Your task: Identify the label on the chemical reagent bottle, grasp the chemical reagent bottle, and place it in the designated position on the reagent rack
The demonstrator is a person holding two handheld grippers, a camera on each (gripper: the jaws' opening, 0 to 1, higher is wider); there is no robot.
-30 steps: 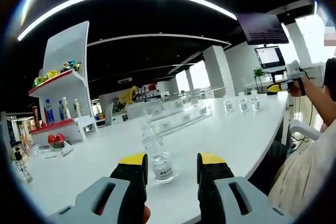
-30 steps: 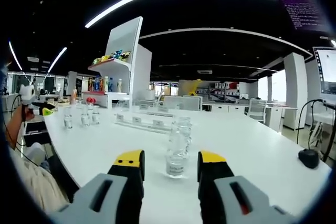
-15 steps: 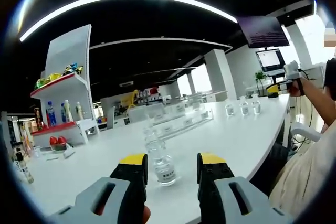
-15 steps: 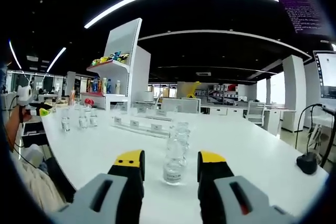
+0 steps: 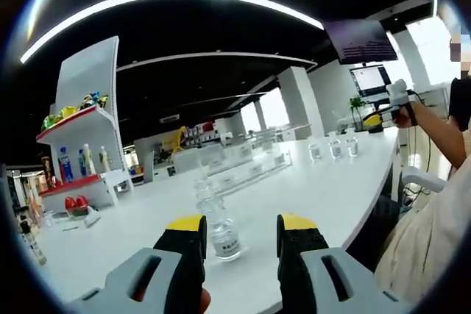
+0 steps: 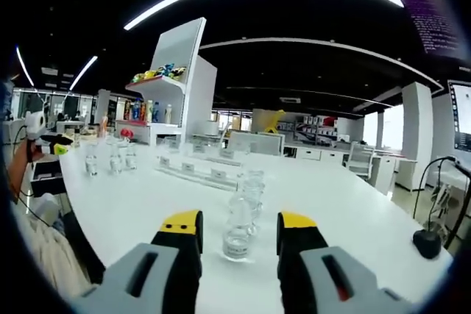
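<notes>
The clear glass reagent bottle (image 5: 221,227), small, narrow-necked and bearing a white label, stands on the white bench (image 5: 316,196) near its front edge. The left tool (image 5: 241,234) gapes open before it; the right tool (image 6: 239,234) gapes likewise, empty, before its bottle (image 6: 239,229).

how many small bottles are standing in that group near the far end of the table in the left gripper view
3, in a short row near the table edge: left bottle, middle bottle, right bottle. Others may be hidden; the row near the jaws is separate.
</notes>
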